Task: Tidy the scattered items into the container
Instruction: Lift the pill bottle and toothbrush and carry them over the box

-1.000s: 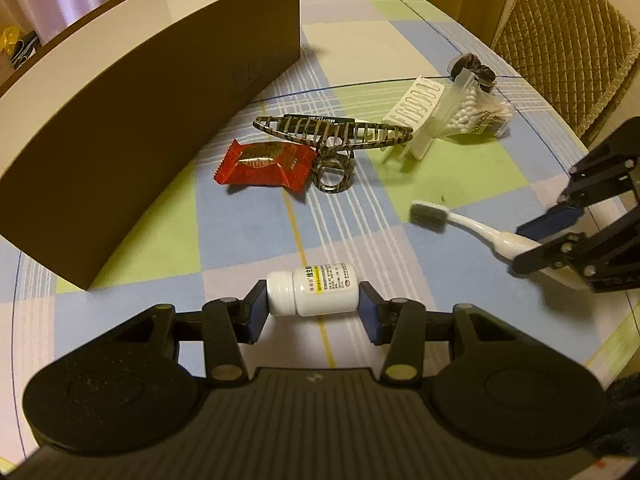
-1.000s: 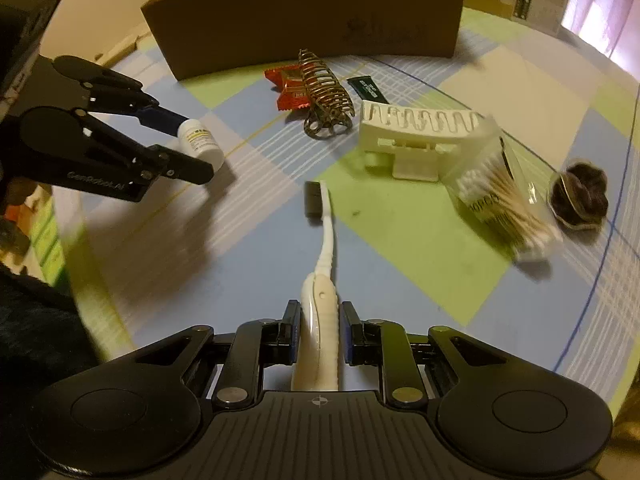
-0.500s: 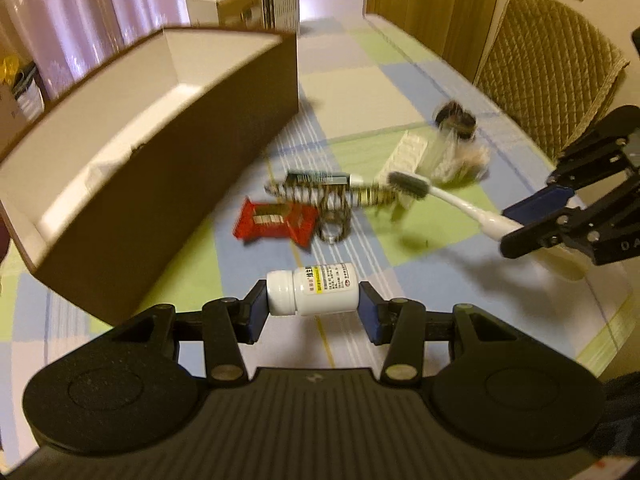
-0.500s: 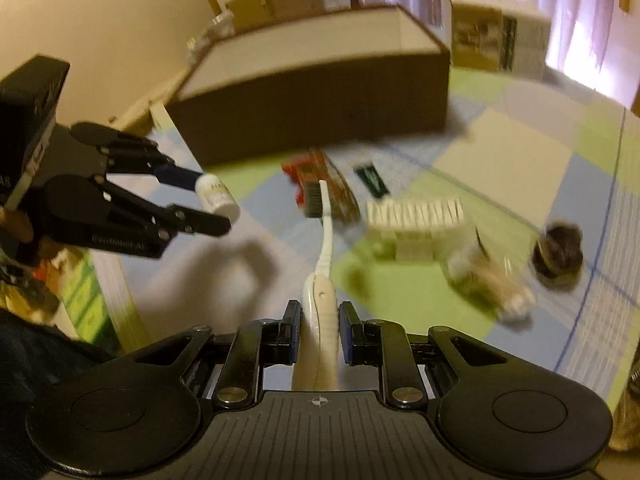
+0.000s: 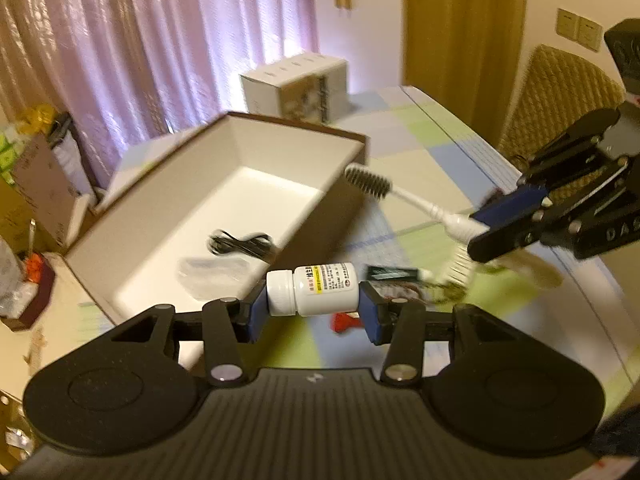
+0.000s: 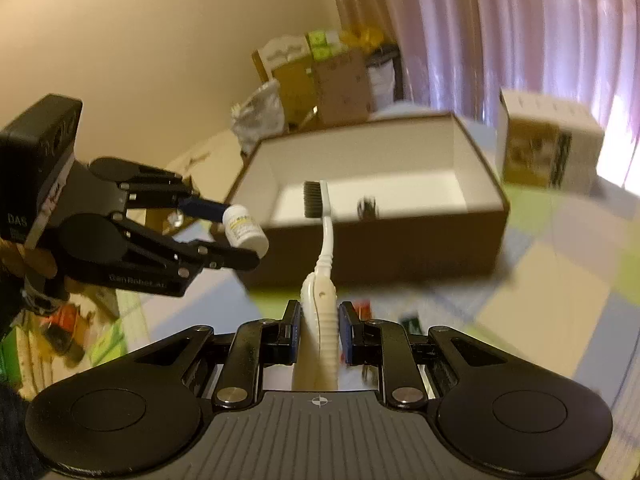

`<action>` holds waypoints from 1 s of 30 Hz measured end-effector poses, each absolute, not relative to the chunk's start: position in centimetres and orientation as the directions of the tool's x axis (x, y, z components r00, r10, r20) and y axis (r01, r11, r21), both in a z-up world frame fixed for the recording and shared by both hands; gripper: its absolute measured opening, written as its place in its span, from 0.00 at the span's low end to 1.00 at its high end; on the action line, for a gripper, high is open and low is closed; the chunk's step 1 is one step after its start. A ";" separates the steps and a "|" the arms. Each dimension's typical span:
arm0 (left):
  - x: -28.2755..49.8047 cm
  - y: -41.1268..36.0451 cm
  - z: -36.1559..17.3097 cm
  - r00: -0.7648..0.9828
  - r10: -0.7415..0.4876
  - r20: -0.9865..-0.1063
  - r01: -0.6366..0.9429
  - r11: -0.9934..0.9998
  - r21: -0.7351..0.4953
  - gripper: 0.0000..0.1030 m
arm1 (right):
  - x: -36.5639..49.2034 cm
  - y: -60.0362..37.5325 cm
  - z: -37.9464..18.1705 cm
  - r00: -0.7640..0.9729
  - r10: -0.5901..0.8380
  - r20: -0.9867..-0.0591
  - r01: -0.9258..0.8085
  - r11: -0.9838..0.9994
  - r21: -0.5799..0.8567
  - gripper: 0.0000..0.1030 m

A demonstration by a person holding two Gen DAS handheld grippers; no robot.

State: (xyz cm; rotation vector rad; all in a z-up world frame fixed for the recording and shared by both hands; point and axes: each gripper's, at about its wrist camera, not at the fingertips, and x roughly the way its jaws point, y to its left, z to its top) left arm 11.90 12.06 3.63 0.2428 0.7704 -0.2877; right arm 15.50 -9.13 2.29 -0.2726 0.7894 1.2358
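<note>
a table [image 5: 436, 148] with a checked cloth of green, blue and cream is carrying a brown box [image 5: 336, 204] at about 11 o'clock. a printed carton [image 5: 296, 88] is standing beyond it at 12. a red packet [image 5: 346, 322] is lying blurred by the near edge.

Right wrist view: the right gripper [image 6: 319, 336] is clamping the handle of a white toothbrush [image 6: 323, 248], whose dark bristle head is pointing up in front of the open brown box [image 6: 400, 236]. At left, the left gripper [image 6: 240, 232] is pinching a small white pill bottle [image 6: 245, 230] by its ends, held in the air just beside the box's near corner. A carton [image 6: 548, 152] is standing to the right of the box on the checked tablecloth [image 6: 560, 280], before pink curtains [image 6: 500, 28].
</note>
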 end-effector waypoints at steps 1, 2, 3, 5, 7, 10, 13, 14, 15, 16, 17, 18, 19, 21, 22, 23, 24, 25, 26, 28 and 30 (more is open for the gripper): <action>12.4 12.5 3.9 0.687 -0.160 -0.709 0.336 0.935 0.116 0.41 | 15.9 -8.5 2.7 0.116 0.743 -0.660 -0.918 0.333 0.214 0.17; 12.9 12.9 4.2 0.692 -0.155 -0.705 0.332 0.936 0.120 0.41 | 16.4 -7.8 3.0 0.119 0.748 -0.653 -0.919 0.332 0.212 0.17; 13.5 13.3 4.4 0.696 -0.149 -0.702 0.328 0.936 0.127 0.41 | 16.9 -7.2 3.4 0.123 0.752 -0.647 -0.920 0.331 0.210 0.17; 14.6 13.9 4.7 0.705 -0.136 -0.696 0.323 0.935 0.145 0.41 | 18.0 -5.7 4.1 0.133 0.759 -0.638 -0.922 0.331 0.201 0.17; 15.9 14.3 4.9 0.710 -0.129 -0.692 0.322 0.934 0.156 0.41 | 19.2 -4.6 4.6 0.139 0.764 -0.630 -0.924 0.328 0.194 0.17; 18.0 15.0 5.1 0.713 -0.135 -0.688 0.325 0.933 0.154 0.41 | 20.8 -2.3 5.2 0.158 0.763 -0.627 -0.929 0.330 0.168 0.17; 20.1 15.5 5.2 0.719 -0.139 -0.680 0.334 0.928 0.163 0.41 | 22.8 0.1 5.1 0.170 0.756 -0.633 -0.926 0.342 0.159 0.17; 20.9 15.6 5.1 0.718 -0.143 -0.681 0.338 0.927 0.161 0.41 | 23.4 0.8 4.9 0.176 0.750 -0.637 -0.925 0.347 0.153 0.17; 21.6 15.8 5.1 0.716 -0.148 -0.682 0.341 0.927 0.157 0.41 | 24.0 1.5 4.6 0.181 0.742 -0.645 -0.924 0.354 0.147 0.17; 22.3 16.0 5.0 0.714 -0.152 -0.684 0.344 0.926 0.153 0.41 | 24.6 2.3 4.3 0.185 0.734 -0.654 -0.922 0.359 0.142 0.17; 23.0 16.2 4.8 0.710 -0.156 -0.686 0.349 0.925 0.151 0.41 | 25.1 2.9 4.0 0.188 0.726 -0.661 -0.920 0.365 0.139 0.17; 23.7 16.3 4.6 0.707 -0.160 -0.689 0.356 0.922 0.151 0.41 | 25.7 3.3 3.7 0.190 0.718 -0.670 -0.918 0.372 0.138 0.17; 24.4 16.4 4.3 0.703 -0.164 -0.692 0.363 0.919 0.151 0.41 | 26.2 3.8 3.3 0.193 0.710 -0.678 -0.916 0.378 0.136 0.17; 25.5 16.5 3.5 0.689 -0.172 -0.704 0.377 0.915 0.146 0.41 | 27.0 4.7 2.3 0.197 0.694 -0.693 -0.910 0.392 0.134 0.16; 26.2 16.6 3.1 0.682 -0.172 -0.711 0.381 0.913 0.145 0.41 | 27.5 5.2 1.8 0.199 0.685 -0.701 -0.907 0.400 0.133 0.17; 26.7 16.6 2.7 0.674 -0.174 -0.718 0.389 0.909 0.146 0.41 | 28.0 5.6 1.3 0.201 0.678 -0.707 -0.904 0.406 0.131 0.17; 27.3 16.6 2.3 0.668 -0.176 -0.723 0.399 0.905 0.148 0.41 | 28.5 6.1 0.9 0.203 0.670 -0.714 -0.902 0.412 0.129 0.17; 27.8 16.6 2.0 0.661 -0.177 -0.729 0.408 0.901 0.150 0.41 | 28.8 6.4 0.5 0.204 0.664 -0.720 -0.901 0.416 0.128 0.17; 28.3 16.6 1.5 0.652 -0.179 -0.737 0.417 0.896 0.151 0.41 | 29.2 6.7 0.0 0.204 0.659 -0.724 -0.899 0.418 0.127 0.17; 29.1 16.5 0.6 0.634 -0.184 -0.751 0.435 0.888 0.150 0.41 | 29.9 7.3 -0.8 0.205 0.651 -0.731 -0.898 0.422 0.124 0.17; 29.9 16.5 -0.4 0.615 -0.189 -0.765 0.454 0.878 0.148 0.41 | 30.7 8.0 -1.8 0.205 0.637 -0.743 -0.893 0.433 0.125 0.17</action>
